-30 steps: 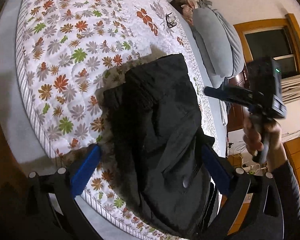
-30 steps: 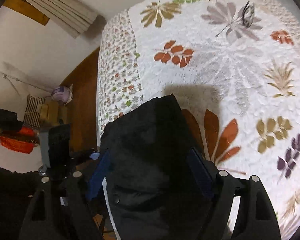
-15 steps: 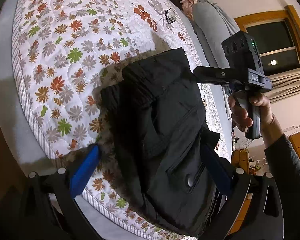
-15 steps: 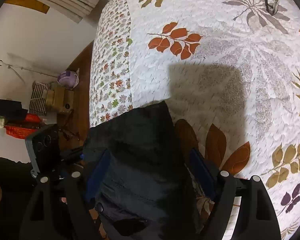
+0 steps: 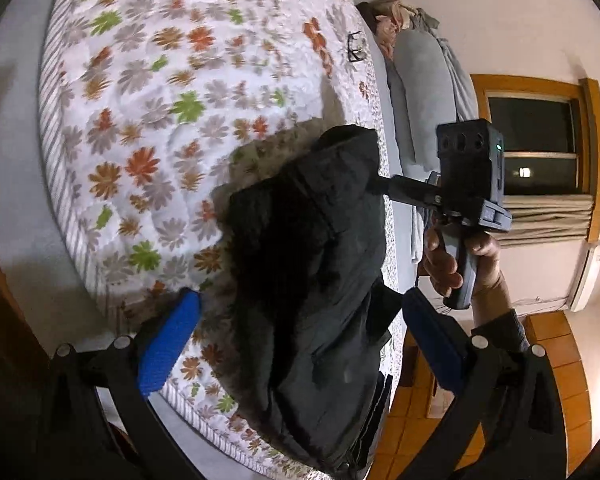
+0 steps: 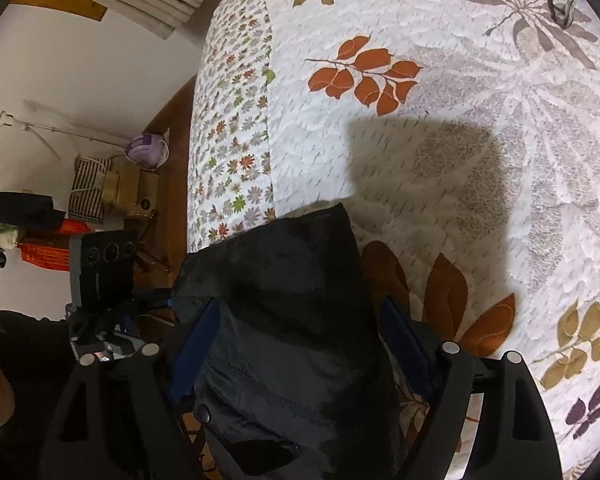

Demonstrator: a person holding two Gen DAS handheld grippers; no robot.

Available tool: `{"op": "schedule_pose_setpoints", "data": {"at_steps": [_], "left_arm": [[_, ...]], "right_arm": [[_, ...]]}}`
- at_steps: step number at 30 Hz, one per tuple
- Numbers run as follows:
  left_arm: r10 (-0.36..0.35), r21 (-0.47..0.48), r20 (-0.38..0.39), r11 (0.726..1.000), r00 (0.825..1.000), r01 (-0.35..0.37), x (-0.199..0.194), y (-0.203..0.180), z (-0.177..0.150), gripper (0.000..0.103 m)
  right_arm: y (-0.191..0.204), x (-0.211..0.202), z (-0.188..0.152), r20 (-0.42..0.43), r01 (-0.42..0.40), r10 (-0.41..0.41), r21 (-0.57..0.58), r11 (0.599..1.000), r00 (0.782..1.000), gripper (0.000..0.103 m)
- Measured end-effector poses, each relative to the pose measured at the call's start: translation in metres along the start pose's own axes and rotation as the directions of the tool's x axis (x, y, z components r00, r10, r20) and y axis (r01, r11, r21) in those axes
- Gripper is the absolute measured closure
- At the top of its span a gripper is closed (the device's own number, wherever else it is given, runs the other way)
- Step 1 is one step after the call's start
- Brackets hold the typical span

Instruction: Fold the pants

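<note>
The black pants (image 5: 308, 272) hang bunched above the flowered bedspread (image 5: 172, 112), held up between the two grippers. In the left wrist view my left gripper (image 5: 296, 340) has its blue fingers (image 5: 168, 344) spread wide, with the cloth draped between them. My right gripper (image 6: 300, 344) also stands wide, with the pants (image 6: 284, 320) filling the gap. From the left wrist view the right gripper's body (image 5: 468, 176) pokes into the far end of the pants. Where either gripper grips the cloth is hidden.
Grey pillows (image 5: 420, 96) lie at the bed's head, and a pair of glasses (image 5: 355, 47) lies on the spread. A window (image 5: 540, 148) and wooden floor are on the right. Bags and boxes (image 6: 112, 188) stand by the far wall.
The pants have been lifted higher off the bed and bunched more. The right gripper has moved closer to the pants' far end. The shadow on the bed has grown.
</note>
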State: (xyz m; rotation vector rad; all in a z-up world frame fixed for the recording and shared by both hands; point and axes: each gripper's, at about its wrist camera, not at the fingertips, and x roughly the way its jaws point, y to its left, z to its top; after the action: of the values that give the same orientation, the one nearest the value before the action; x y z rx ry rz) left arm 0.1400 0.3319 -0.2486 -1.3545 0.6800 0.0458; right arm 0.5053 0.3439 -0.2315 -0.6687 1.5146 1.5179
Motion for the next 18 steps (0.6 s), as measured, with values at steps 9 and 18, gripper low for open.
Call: {"op": "schedule_pose_setpoints", "data": {"at_steps": [9,18], "left_arm": [[0.006,-0.001,-0.006,1.0,1.0,-0.006,0.008,-0.007,0.0,0.003],[0.002,0.013,0.002,1.0,1.0,-0.002,0.0,-0.006,-0.003,0.075]], "right_arm": [[-0.002,0.016,0.003,-0.033,-0.043,0.042,-0.009,0.999,0.999,0.019],[0.001,0.025,0.006,-0.044,-0.025,0.024,-0.024,0.999,0.999,0.051]]}}
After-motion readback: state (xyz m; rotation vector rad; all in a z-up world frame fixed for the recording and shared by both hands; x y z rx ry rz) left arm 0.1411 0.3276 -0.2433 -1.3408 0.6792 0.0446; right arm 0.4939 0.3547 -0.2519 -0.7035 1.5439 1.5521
